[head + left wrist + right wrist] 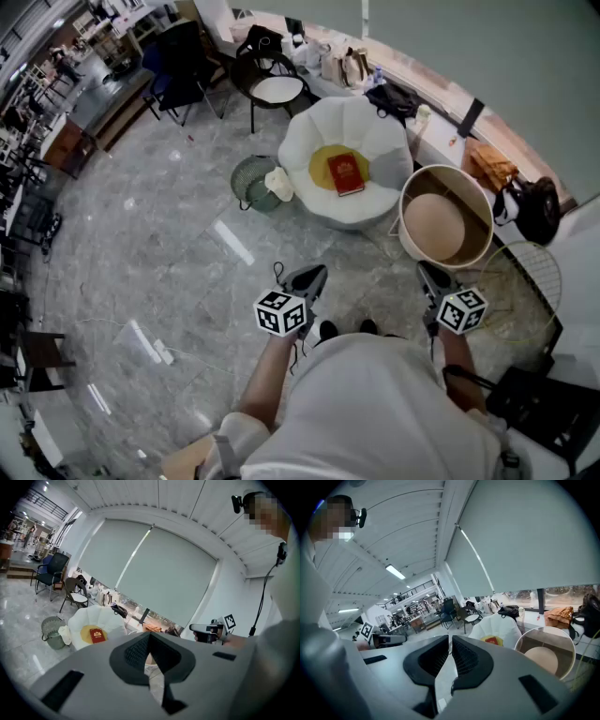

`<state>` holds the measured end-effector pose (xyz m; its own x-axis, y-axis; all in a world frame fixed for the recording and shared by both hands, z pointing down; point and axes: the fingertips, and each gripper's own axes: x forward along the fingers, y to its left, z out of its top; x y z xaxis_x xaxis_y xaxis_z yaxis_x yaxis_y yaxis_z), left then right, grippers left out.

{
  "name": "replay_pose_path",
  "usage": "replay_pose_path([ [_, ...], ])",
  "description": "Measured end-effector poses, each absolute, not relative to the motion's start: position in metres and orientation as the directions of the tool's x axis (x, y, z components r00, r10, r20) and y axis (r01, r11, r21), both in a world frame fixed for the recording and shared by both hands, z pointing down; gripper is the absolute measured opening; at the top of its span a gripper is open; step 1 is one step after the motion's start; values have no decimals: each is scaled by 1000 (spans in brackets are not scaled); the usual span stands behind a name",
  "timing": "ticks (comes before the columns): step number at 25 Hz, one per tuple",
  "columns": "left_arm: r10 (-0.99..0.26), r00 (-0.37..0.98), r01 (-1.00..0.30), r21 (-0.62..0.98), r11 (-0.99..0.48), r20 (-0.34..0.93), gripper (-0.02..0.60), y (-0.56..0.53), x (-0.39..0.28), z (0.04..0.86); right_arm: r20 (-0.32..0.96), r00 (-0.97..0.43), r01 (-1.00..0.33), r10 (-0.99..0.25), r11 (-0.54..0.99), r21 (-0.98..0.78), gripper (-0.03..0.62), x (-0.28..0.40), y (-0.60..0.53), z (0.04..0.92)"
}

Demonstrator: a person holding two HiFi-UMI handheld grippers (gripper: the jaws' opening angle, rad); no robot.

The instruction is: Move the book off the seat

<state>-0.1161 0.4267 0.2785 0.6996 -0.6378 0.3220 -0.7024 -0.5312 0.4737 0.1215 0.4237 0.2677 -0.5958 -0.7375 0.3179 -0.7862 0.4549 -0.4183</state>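
A red book (345, 173) lies flat on the yellow cushion of a white petal-shaped seat (305, 141) across the floor from me. The left gripper view has the book (97, 635) small at its lower left, and the right gripper view shows only its red edge (492, 641) above the jaws. My left gripper (312, 275) and right gripper (431, 275) are held side by side in front of my body, well short of the seat. Both are shut with nothing between the jaws. In each gripper view I see the other gripper (207, 631) (384, 639) beside it.
A round wooden tub (447, 225) stands right of the seat, and a green wire bin (248, 181) with a white cloth (279, 184) left of it. A black chair (275, 86) and a cluttered counter (441, 122) are behind. A wire basket (521, 277) sits at my right.
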Motion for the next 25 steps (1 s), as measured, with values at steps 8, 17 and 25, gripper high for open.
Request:
replay_pose_path([
  [8, -626, 709, -694, 474, -542, 323, 2, 427, -119, 280, 318, -594, -788, -739, 456, -413, 51, 114, 426, 266],
  [17, -615, 721, -683, 476, -554, 320, 2, 424, -130, 282, 310, -593, -786, -743, 453, -420, 51, 101, 426, 265],
  [25, -592, 744, -660, 484, -575, 311, 2, 419, -150, 284, 309, -592, -786, -744, 447, -428, 51, 75, 427, 268],
])
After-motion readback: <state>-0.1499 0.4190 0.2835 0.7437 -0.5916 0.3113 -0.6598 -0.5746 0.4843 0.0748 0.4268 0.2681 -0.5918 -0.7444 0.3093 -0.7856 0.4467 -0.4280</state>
